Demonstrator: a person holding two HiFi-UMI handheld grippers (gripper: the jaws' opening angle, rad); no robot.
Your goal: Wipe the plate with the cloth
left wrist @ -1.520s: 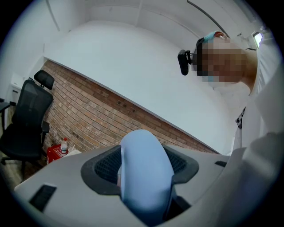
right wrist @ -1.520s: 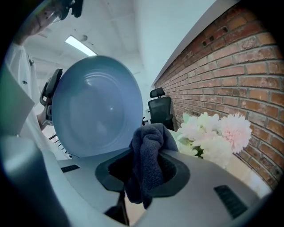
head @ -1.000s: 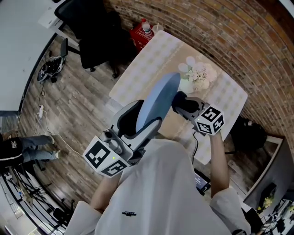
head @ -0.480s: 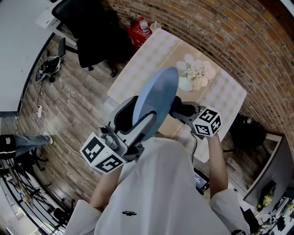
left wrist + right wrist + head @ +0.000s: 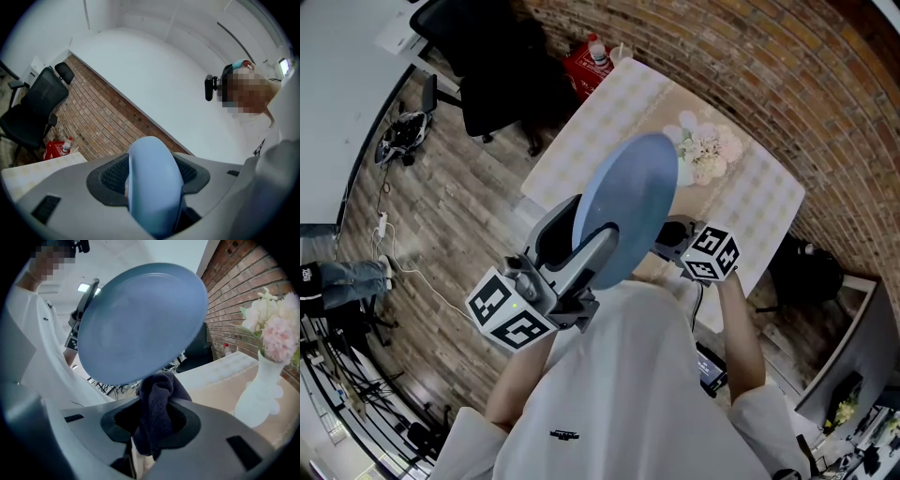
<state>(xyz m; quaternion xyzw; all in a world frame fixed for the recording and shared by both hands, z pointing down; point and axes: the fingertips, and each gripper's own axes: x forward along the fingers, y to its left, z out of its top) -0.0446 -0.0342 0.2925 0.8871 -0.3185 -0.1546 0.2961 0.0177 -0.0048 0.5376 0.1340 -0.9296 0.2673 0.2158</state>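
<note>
A pale blue plate [image 5: 625, 208] is held up in the air, tilted, with my left gripper [image 5: 581, 253] shut on its lower rim. In the left gripper view the plate's edge [image 5: 152, 183] fills the space between the jaws. My right gripper [image 5: 673, 234] sits behind the plate's right side, shut on a dark navy cloth [image 5: 157, 408]. In the right gripper view the cloth's top touches the lower rim of the plate [image 5: 140, 322], whose face fills the upper part of that view.
Below lies a table with a checked cloth [image 5: 609, 112], bearing a white vase of pale flowers [image 5: 703, 150], also seen as the vase [image 5: 260, 390] close on the right. A black office chair [image 5: 487, 66] and a red bag [image 5: 586, 66] stand beside a brick wall.
The plate has turned its broad face more toward the head camera and shifted slightly right. The right gripper has slid further behind the plate, toward me.
</note>
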